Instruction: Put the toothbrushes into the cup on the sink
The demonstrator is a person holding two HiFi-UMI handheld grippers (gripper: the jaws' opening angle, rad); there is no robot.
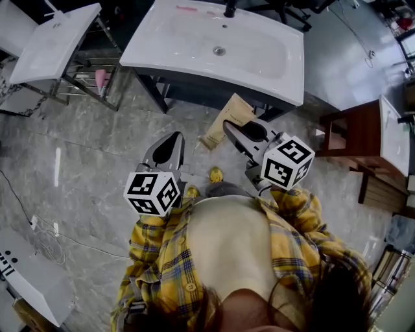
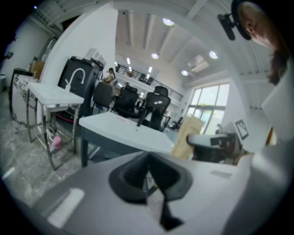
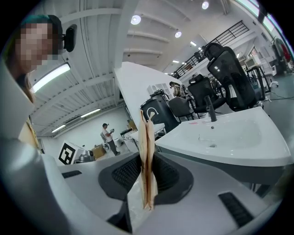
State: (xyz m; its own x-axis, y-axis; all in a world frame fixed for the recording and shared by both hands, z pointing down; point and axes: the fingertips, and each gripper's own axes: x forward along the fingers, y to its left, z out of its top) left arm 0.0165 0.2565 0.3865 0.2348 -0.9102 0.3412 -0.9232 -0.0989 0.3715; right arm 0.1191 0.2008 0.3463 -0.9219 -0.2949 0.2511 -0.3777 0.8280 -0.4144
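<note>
A white sink [image 1: 272,71] with a dark faucet [image 1: 229,8] stands ahead of me; its basin holds nothing that I can make out. My right gripper [image 1: 237,128] is shut on a flat brown paper packet [image 1: 227,118], held low in front of the sink's near edge. In the right gripper view the packet [image 3: 147,151] stands edge-on between the pads, with the sink [image 3: 229,133] beyond it. My left gripper [image 1: 172,139] hangs shut and empty over the floor, left of the packet. Its closed jaws [image 2: 149,173] point toward the sink [image 2: 124,129].
A second white basin [image 1: 52,42] on a metal rack stands at the left, with a pink object [image 1: 101,79] beneath it. A wooden cabinet [image 1: 353,139] is at the right. Grey marble floor [image 1: 78,162] lies between. Office chairs [image 3: 225,78] stand behind the sink.
</note>
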